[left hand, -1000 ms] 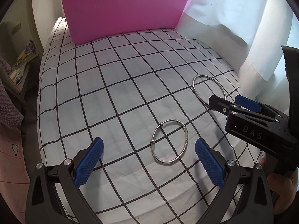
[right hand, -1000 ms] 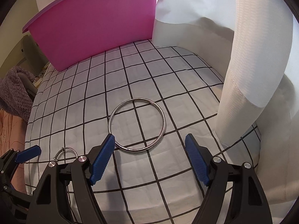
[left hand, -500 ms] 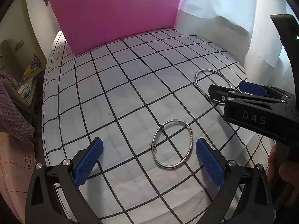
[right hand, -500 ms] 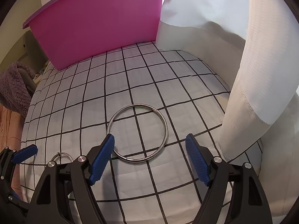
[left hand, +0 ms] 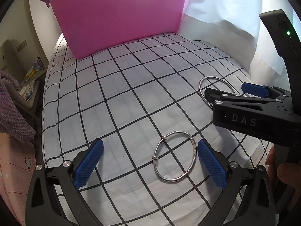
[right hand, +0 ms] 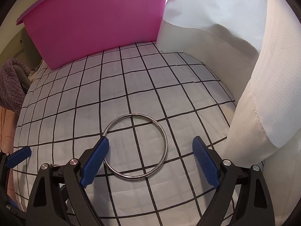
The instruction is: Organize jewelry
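Observation:
Two silver bangles lie flat on a white cloth with a black grid. The beaded bangle (left hand: pixel 175 156) lies between the blue pads of my open left gripper (left hand: pixel 149 164), nearer the right pad. The plain bangle (right hand: pixel 135 146) lies between the pads of my open right gripper (right hand: pixel 150 161), its left edge by the left pad; it also shows in the left wrist view (left hand: pixel 216 89), partly behind the right gripper (left hand: pixel 235 92). A large pink tub (left hand: pixel 120 15) stands at the far end of the cloth; it also shows in the right wrist view (right hand: pixel 97 22).
White curtains (right hand: pixel 254 66) hang along the right side and fold onto the cloth. The cloth's left edge (left hand: pixel 45 113) drops off towards a purple knitted throw (left hand: pixel 13 113) and a chair. My hand (left hand: pixel 282 171) shows on the right gripper's handle.
Both grippers have drawn back and lowered a little; the bangles sit lower in each view, now between the pads. The bangles have not moved on the cloth.

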